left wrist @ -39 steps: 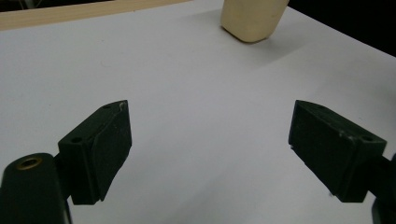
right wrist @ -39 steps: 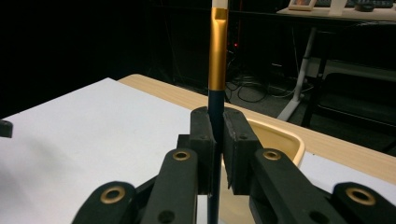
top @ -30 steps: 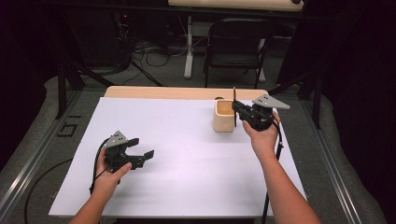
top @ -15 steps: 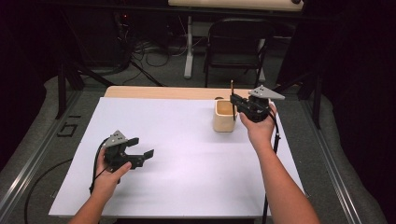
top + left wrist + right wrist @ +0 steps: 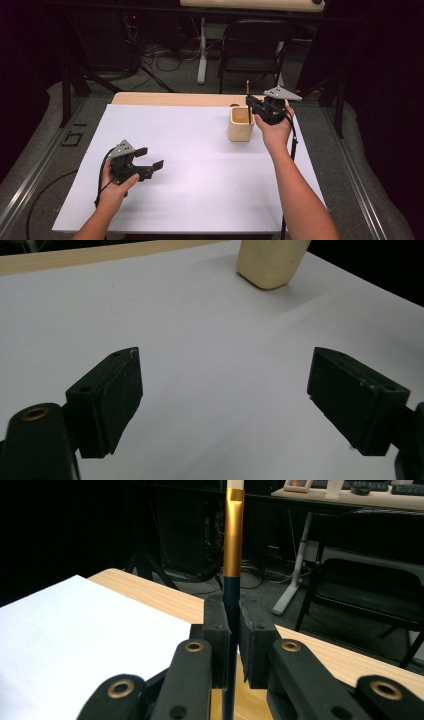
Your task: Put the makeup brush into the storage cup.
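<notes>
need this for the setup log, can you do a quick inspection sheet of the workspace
surface: wooden table covered by a white sheet, bare where it shows
job's things: pencil, dark with a gold band, held upright above a cream cup near the far right of the sheet
clutter: nothing seen
grippers: right gripper shut on the pencil at the cup; left gripper open, holding nothing, low over the near left of the sheet
cables: one trails from each gripper along the forearm; more lie on the floor behind the table
surroundings: dark room, folding chair and a desk leg beyond the table
</notes>
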Demonstrator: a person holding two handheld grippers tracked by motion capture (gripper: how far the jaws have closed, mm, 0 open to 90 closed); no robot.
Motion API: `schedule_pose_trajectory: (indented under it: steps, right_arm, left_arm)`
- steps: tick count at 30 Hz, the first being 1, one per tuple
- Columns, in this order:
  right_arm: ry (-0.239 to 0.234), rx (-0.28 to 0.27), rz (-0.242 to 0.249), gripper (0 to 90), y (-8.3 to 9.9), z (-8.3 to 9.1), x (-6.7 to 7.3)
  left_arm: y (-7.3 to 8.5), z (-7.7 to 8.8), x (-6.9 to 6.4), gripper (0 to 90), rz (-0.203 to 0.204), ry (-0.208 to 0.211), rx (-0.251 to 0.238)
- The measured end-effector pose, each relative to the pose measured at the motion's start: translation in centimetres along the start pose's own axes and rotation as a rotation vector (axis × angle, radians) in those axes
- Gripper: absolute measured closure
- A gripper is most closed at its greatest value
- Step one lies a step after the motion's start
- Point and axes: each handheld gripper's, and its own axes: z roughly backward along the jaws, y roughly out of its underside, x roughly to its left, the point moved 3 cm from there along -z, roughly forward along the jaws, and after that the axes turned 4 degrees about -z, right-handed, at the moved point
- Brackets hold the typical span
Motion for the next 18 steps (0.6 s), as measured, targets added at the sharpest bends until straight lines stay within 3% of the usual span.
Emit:
schedule_pose_trajectory:
  steps: [18]
  right_arm:
    - [0.038, 0.004, 0.003, 83.4, 0.2, -1.6, -0.7]
  left_arm:
    - [0.1, 0.1, 0.1, 15.0, 0.002, 0.004, -0.004]
